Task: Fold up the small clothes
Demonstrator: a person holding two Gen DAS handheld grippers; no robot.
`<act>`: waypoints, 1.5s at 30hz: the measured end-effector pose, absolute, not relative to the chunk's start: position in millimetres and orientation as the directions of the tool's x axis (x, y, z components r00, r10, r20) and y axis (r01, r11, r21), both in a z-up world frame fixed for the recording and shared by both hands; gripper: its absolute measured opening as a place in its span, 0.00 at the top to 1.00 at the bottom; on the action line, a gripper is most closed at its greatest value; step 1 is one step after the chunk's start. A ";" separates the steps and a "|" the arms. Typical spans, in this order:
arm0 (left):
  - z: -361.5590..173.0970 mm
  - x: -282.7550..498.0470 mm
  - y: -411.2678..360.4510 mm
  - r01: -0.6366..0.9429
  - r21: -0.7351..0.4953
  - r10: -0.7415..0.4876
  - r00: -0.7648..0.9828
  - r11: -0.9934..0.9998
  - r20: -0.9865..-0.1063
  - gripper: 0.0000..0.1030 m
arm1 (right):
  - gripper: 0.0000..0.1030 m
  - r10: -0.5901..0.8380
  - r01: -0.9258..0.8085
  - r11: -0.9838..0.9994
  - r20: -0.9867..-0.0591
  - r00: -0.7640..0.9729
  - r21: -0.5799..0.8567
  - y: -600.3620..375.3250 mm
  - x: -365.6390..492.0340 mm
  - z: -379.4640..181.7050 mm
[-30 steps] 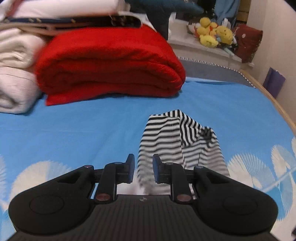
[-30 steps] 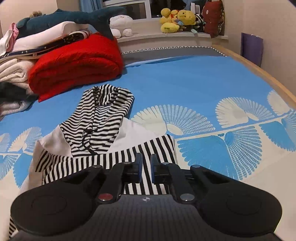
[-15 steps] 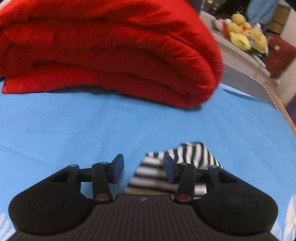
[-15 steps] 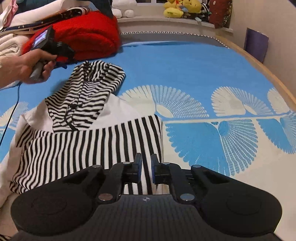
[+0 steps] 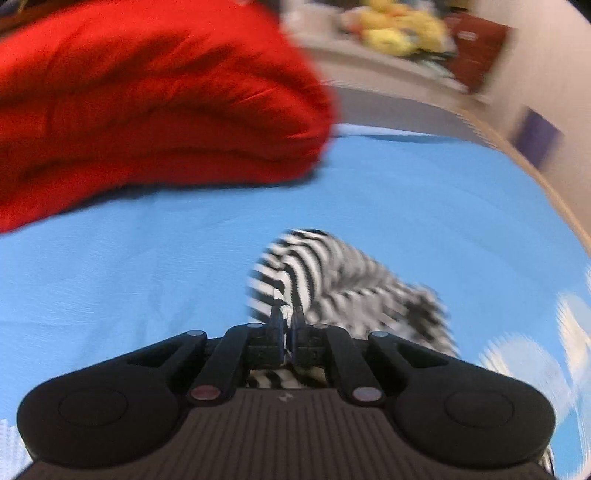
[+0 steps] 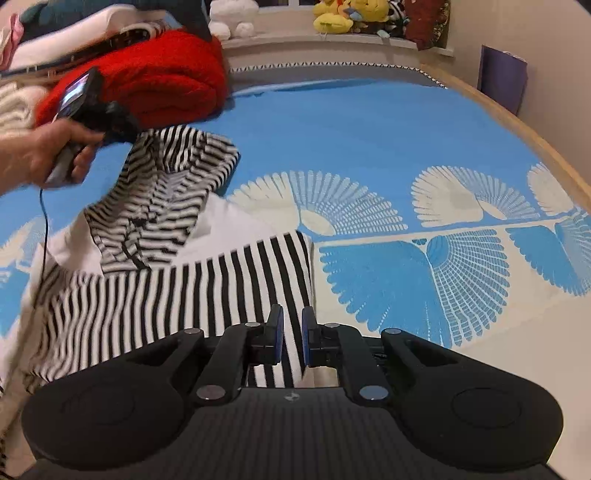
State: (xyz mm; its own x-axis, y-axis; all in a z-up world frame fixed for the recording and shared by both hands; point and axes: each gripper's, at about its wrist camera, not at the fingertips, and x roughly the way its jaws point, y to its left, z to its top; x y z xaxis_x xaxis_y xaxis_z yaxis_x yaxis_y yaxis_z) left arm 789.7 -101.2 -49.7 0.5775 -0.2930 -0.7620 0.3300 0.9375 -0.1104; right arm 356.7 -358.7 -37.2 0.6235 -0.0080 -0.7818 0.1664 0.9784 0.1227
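Lying spread on the blue bedsheet [image 6: 369, 129]: a black-and-white striped hoodie [image 6: 155, 280], hood end pointing away toward the far side, striped body running sideways just ahead of the right gripper [image 6: 289, 334]. Sitting directly between and beyond the right fingertips, the hoodie's near right corner; fingers [image 6: 275, 332] standing slightly apart with striped cloth showing in the narrow gap, though whether actually pinching it cannot be told.

Pinching the hood's edge, the left gripper [image 5: 287, 320]: fingers clenched nearly together on a ridge of striped fabric rising between them, the rest of the hood [image 5: 343, 288] trailing ahead and to the right of the tips, blurred by motion. Appearing in the right wrist view as well, far ahead and left of the right fingers: the left hand [image 6: 48, 155] gripping its handle, the hood lifted off the sheet under it.

Sitting beyond the left fingertips and to their left, a folded red blanket [image 5: 147, 110], with stacked white bedding [image 6: 74, 26] beside and above it in the right wrist view. Lining the far ledge, yellow plush toys [image 6: 340, 16]. Leaning against the wall far right of the fingers, a purple bag [image 6: 504, 79].
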 end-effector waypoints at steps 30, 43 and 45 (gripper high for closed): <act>-74.3 424.9 24.7 -0.168 -0.493 -0.423 0.328 0.854 -0.844 0.58 | 0.62 0.329 0.326 0.793 -0.813 0.481 0.514 -328.2 361.3 -86.7; -10.7 413.7 46.9 0.010 -0.521 -0.386 0.684 0.854 -0.619 0.97 | 0.99 0.373 0.176 0.648 -0.510 0.775 0.741 -333.4 349.2 -41.6; -9.0 411.8 58.5 -0.020 -0.520 -0.356 0.706 0.854 -0.612 0.97 | 0.99 0.347 0.157 0.635 -0.461 0.817 0.757 -340.7 340.7 -35.4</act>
